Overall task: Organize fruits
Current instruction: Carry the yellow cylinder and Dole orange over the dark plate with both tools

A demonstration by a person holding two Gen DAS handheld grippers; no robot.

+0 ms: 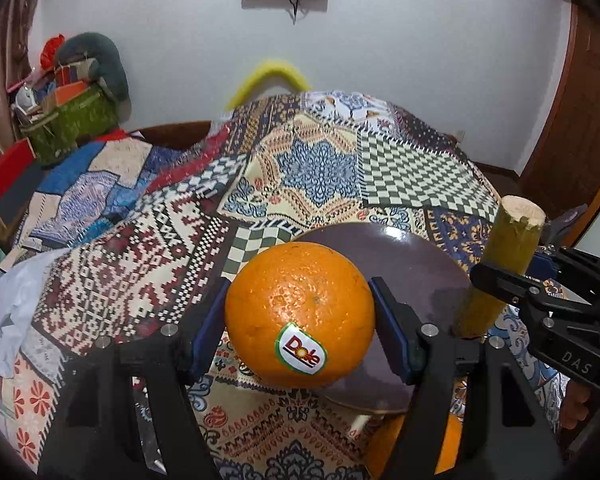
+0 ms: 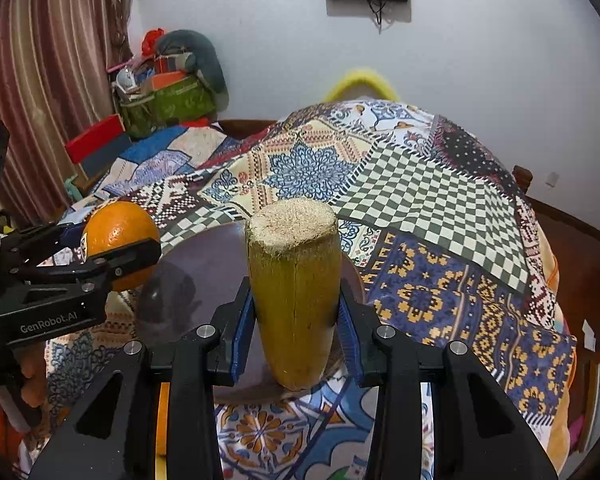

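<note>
Orange [image 1: 300, 314], with a Dole sticker facing the camera, sits pinched between the blue pads of the left tongs [image 1: 300, 320], held above the near rim of a dark plate [image 1: 412, 264]. Beside it, the right tongs [image 2: 296, 320] clamp a yellow-green cane piece [image 2: 294, 288] over the same plate. Under the plate a patchwork cloth [image 1: 316, 168] spreads away to the white wall [image 1: 420, 60].

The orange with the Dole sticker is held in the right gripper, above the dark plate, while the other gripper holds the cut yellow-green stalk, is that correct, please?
Not quite. The orange is in the left gripper, as the left wrist view shows; it is above the dark plate. The right gripper holds the cut yellow-green stalk.
</note>
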